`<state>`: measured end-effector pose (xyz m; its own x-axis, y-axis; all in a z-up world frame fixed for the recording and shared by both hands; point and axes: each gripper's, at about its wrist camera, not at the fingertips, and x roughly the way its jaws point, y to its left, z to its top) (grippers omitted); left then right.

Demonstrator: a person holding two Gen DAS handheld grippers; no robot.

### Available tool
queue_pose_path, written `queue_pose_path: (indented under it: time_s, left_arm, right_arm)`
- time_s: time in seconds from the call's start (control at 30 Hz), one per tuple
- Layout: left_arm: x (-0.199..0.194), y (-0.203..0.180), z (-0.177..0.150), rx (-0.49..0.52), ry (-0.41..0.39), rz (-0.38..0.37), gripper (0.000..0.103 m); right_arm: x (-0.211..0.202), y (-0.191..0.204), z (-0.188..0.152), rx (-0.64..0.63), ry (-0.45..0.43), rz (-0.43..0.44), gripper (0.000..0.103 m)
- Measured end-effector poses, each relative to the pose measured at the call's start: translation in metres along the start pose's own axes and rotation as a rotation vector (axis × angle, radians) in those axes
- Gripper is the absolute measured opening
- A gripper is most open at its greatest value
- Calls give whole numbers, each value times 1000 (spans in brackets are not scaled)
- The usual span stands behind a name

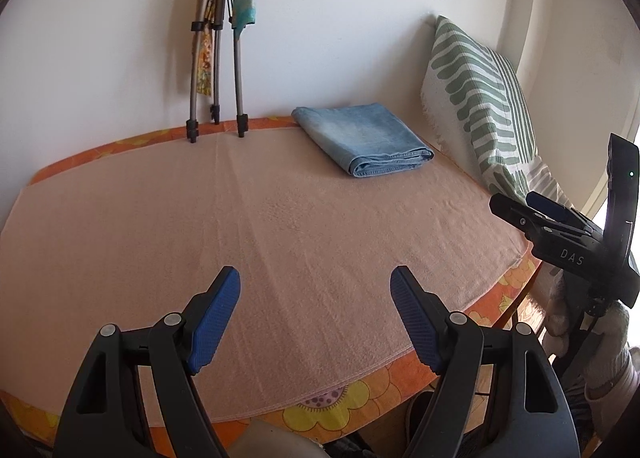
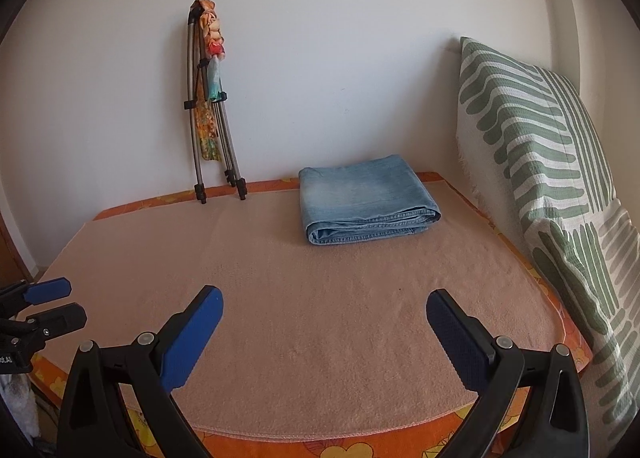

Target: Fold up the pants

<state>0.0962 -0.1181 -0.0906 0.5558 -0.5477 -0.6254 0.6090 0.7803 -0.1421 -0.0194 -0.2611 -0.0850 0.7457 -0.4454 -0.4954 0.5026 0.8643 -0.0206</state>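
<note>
Light blue denim pants [image 1: 362,140] lie folded into a neat rectangle at the far right of the pink towel [image 1: 224,218], near the wall; they also show in the right wrist view [image 2: 366,200]. My left gripper [image 1: 315,282] is open and empty, held above the near edge of the towel, well short of the pants. My right gripper [image 2: 324,306] is open and empty, also over the near edge. The right gripper shows at the right edge of the left wrist view [image 1: 524,206]; the left gripper shows at the left edge of the right wrist view [image 2: 60,300].
The pink towel [image 2: 320,318] covers a table with an orange flowered cloth [image 1: 344,402]. A folded tripod [image 2: 212,130] with colourful fabric leans on the white wall behind. A green-and-white patterned pillow [image 2: 560,194] stands along the right side.
</note>
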Motion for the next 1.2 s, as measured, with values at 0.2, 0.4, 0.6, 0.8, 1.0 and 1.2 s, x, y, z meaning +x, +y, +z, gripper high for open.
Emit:
queue_pose_path:
  time_s: [0.2,0.4,0.6,0.8,1.0,1.2]
  left_arm:
    - [6,14,-6,-44,33,0,78]
    - [1,16,-5,-55,22,6,78]
    - [-3,16,-3,-56,7,4,78]
    - [-4,15,-4,-51,5,2,78]
    - [-4,15,-3,-49,2,4,78]
    - [-4,14,-3,-52,3,6,78]
  right_arm:
    - [4,0,-3,13,12,6,103]
    - [7,2,-6,5,26,5,103]
    - [8,2,-7,-2,26,-3,103]
    - [5,3,-8,-10,18,-7,103]
    - [5,1,-8,-1,20,-5,103]
    - [4,3,-8,-8,19,-6,103]
